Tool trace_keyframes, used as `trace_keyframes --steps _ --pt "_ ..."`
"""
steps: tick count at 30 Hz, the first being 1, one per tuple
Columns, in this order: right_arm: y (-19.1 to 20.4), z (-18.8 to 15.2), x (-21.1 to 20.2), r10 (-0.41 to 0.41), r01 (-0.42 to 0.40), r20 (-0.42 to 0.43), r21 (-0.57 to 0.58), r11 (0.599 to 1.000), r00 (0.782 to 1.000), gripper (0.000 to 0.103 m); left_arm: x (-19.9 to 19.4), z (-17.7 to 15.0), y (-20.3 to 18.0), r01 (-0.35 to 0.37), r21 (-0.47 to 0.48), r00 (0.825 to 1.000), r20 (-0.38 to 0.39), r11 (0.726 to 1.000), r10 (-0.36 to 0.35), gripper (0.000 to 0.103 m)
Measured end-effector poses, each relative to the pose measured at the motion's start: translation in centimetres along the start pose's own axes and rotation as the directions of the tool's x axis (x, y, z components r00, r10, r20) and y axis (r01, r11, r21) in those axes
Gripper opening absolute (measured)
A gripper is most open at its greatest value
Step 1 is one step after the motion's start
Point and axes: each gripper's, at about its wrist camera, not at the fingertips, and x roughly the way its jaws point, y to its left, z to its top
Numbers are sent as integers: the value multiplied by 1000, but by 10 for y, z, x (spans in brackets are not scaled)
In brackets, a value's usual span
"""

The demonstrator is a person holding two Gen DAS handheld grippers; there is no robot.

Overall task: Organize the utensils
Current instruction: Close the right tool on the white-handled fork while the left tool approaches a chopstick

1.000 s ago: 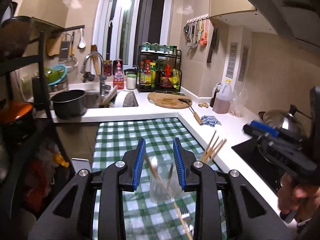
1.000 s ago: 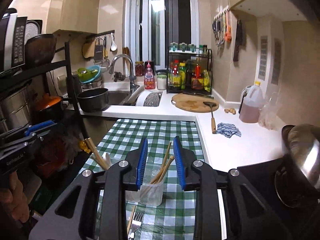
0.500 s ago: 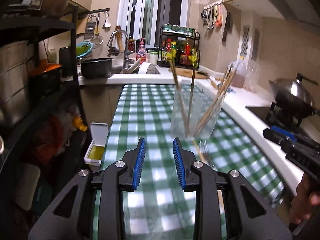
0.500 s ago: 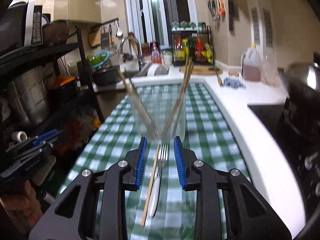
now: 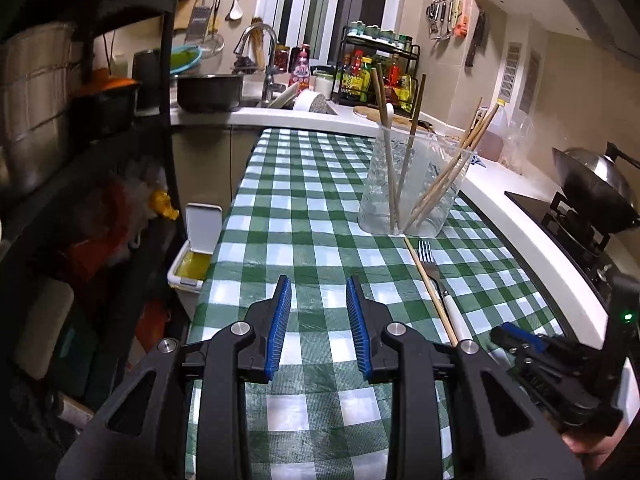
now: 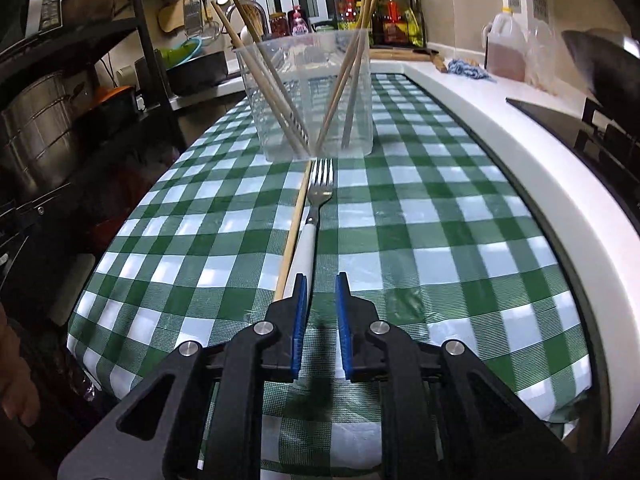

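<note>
Chopsticks (image 6: 344,72) lean inside the clear cup (image 6: 308,100) on the table (image 6: 440,220); fork (image 6: 316,216) and a loose chopstick (image 6: 296,228) lie at its 6 o'clock. Right gripper (image 6: 321,280) fingers narrow and empty, left gripper (image 5: 319,284) fingers wide and empty.

Wok (image 5: 600,188), faucet (image 5: 266,62), spice rack (image 5: 378,68)

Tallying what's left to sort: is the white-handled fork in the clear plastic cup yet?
Out. The white-handled fork lies flat on the checked cloth before the clear plastic cup.
</note>
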Motion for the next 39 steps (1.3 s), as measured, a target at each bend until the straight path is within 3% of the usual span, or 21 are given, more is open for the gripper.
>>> trace_keyframes --steps 7,10,16,25,34,39 --pt "1 -2 21 35 -34 -51 25 999 998 19 3 -3 -4 13 -4 1000 -15 1000 -13 28" --pt "7 0 28 40 -40 -63 10 999 997 24 5 -3 -5 14 1 1000 -20 1000 -14 28" --pt "12 1 33 9 -9 -72 -8 1000 997 20 5 -4 -6 12 14 1000 -20 1000 -12 28" --pt "-24 -3 19 -30 33 -46 59 998 998 17 14 -13 -23 34 53 999 -44 998 -31 28" --pt "-61 -21 1 -83 83 -6 95 992 997 18 42 -33 -78 117 99 991 -73 988 -110 28" --pt "-71 -25 -3 -64 64 1 91 994 998 18 64 -53 -108 139 97 983 -135 986 -126 28"
